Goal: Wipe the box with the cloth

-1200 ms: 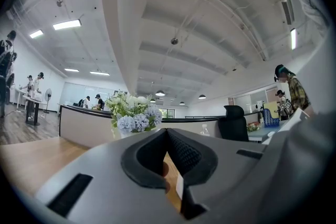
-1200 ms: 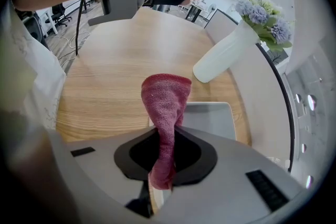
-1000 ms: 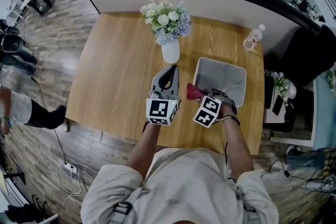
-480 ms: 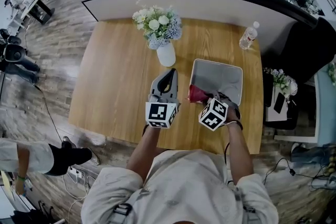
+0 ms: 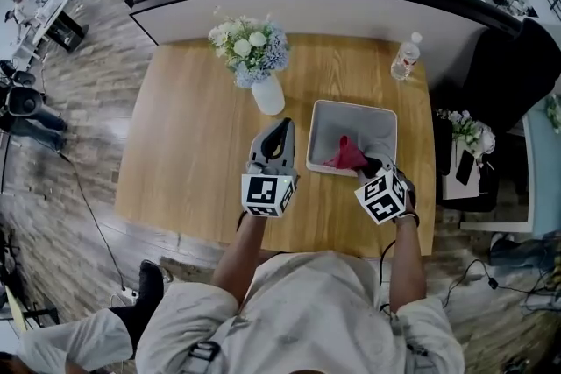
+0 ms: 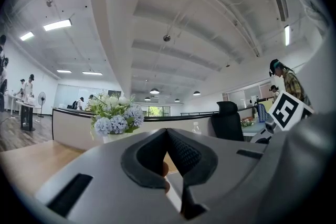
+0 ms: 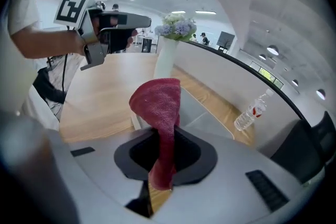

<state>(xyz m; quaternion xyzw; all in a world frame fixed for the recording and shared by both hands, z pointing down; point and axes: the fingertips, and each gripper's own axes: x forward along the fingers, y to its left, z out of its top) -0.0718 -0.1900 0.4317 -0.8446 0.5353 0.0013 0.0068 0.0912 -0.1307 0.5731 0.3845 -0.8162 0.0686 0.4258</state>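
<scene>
Person: stands at the near edge of the table [image 5: 188, 136], arms stretched forward, one gripper in each hand.
Left gripper [image 5: 282, 125]: held over the bare wood just left of the box, well clear of it, pointing away from the person. Its fingers [image 6: 185, 152] are pressed together at the tips with nothing between them.
Right gripper [image 5: 369, 165]: at the near right corner of the box, marker cube towards the person. Its fingers [image 7: 195, 158] are clenched on the cloth, which runs up through the middle of them.
Cloth [image 5: 345, 154]: red and bunched, one end pinched in the right gripper, the rest standing up in a rounded fold [image 7: 157, 103]. It sits inside the outline of the box, towards its near wall; I cannot tell whether it touches the bottom.
Box [image 5: 374, 129]: grey, open-topped, rectangular, set on the right half of the table and lying flat.
Vase [image 5: 268, 95]: white, upright, beyond the left gripper and left of the box, apart from both, holding white and pale blue flowers [image 5: 244, 45].
Water bottle [image 5: 404, 57]: clear plastic, standing near the far right corner of the table, beyond the box.
Counter [image 5: 307, 3]: long, curved, white-fronted with a dark top, running along the far side of the table.
Chair [image 5: 507, 70]: black, off the right end of the table.
</scene>
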